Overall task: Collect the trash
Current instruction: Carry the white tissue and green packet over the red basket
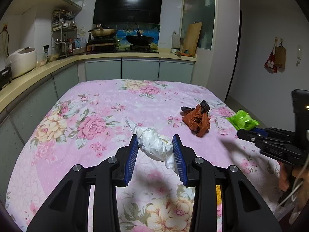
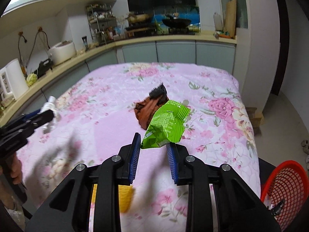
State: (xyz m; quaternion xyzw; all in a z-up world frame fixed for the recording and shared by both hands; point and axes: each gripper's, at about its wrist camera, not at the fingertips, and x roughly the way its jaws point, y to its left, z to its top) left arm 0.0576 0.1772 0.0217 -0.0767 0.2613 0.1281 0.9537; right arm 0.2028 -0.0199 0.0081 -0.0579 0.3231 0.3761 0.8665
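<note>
Green wrapper (image 2: pixel 166 123) in right gripper (image 2: pixel 152 145), above tablecloth (image 2: pixel 108 100) edge.

The table wears a soft, matt cotton-like cloth (image 1: pixel 100 104) printed with flowers, slightly quilted. The white tissue wad (image 1: pixel 154 145) is crumpled paper, dull and creased. The green wrapper (image 2: pixel 166 123) is glossy plastic film with a crimped, ridged end, catching the light. The brown wrapper (image 1: pixel 199 119) looks like wrinkled foil-plastic, duller. Each gripper is matt black moulded plastic with shiny metal bolt heads and ribbed blue rubbery pads (image 1: pixel 132 154). The red basket (image 2: pixel 285 185) is smooth plastic mesh. The range hood (image 1: pixel 127 5) is glossy black glass.
</note>
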